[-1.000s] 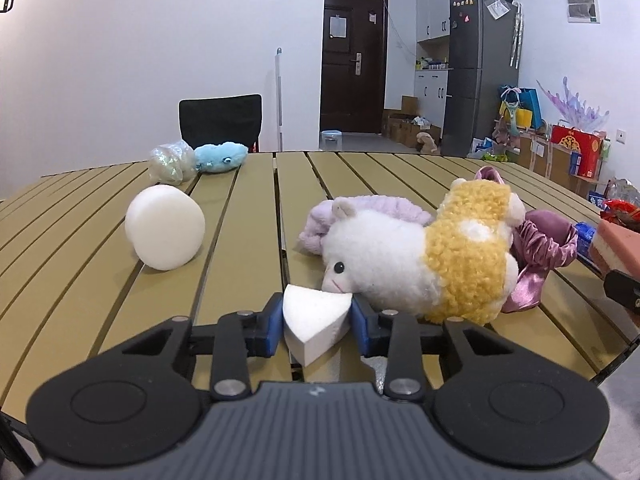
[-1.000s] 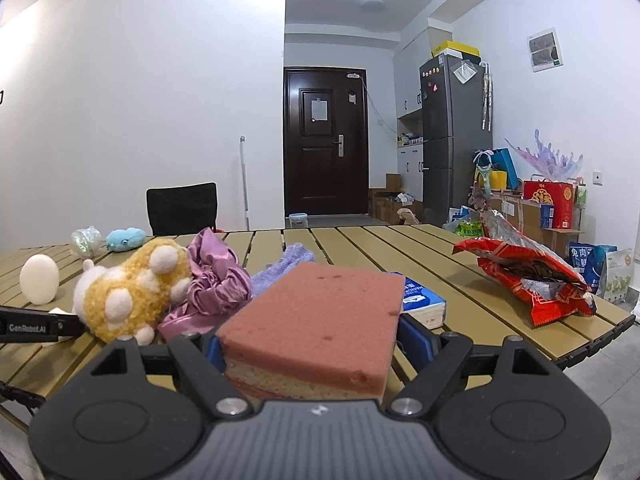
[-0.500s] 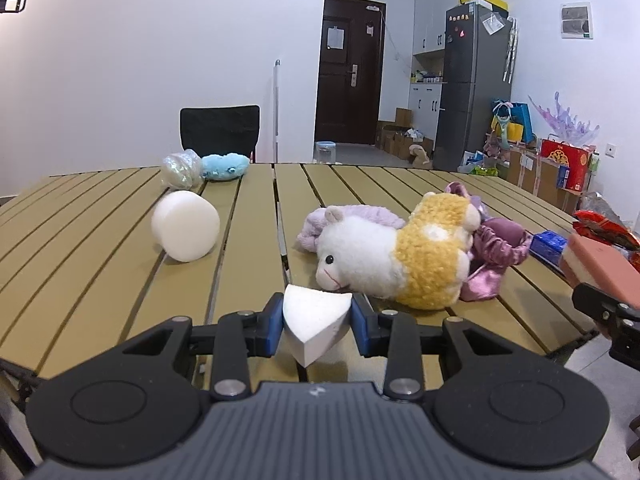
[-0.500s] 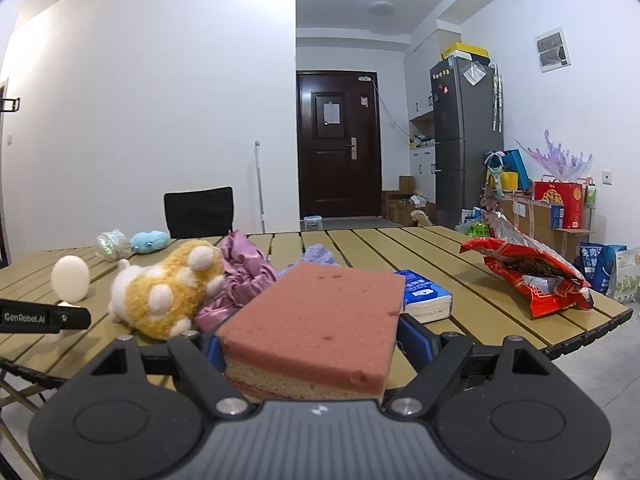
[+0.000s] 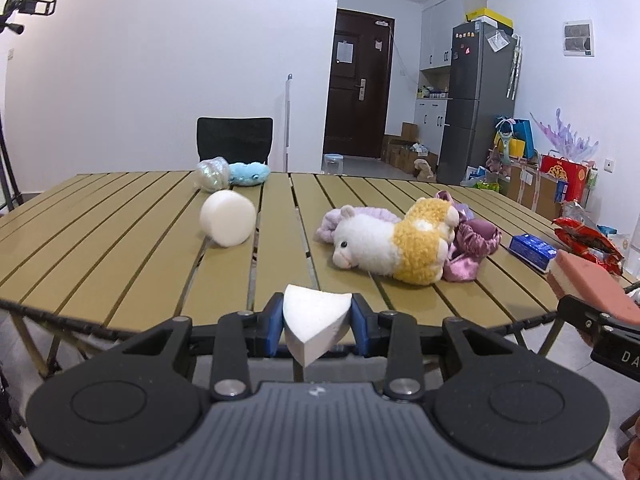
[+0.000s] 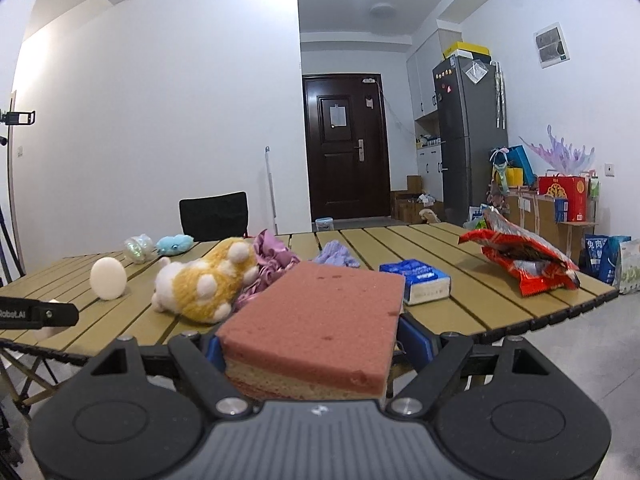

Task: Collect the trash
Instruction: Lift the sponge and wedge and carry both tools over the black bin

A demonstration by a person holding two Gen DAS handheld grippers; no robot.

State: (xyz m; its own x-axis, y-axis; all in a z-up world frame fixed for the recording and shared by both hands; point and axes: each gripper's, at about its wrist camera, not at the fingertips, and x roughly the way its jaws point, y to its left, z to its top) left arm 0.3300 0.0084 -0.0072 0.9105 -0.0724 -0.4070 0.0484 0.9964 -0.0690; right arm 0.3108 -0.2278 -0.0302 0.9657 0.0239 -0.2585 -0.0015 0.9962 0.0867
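My left gripper point(image 5: 317, 326) is shut on a white foam wedge point(image 5: 314, 322), held just off the near edge of the slatted wooden table point(image 5: 120, 240). My right gripper point(image 6: 310, 346) is shut on a pink sponge block point(image 6: 316, 316), also held off the table's near edge; the sponge also shows at the right of the left wrist view point(image 5: 588, 284). On the table lie a white foam cylinder point(image 5: 228, 218), a red snack bag point(image 6: 520, 260), a blue tissue pack point(image 6: 420, 280) and a crumpled clear wrapper point(image 5: 212, 174).
A white and yellow plush toy point(image 5: 396, 244) lies mid-table beside purple satin cloth point(image 5: 472, 248) and a lilac cloth point(image 6: 336, 254). A blue plush point(image 5: 250, 173) sits at the far edge by a black chair point(image 5: 234, 140). A fridge point(image 5: 478, 100) and boxes stand at the right.
Both grippers have pulled back from the table with their loads still held. The table's near edge and legs have come into view, and the objects on it look smaller.
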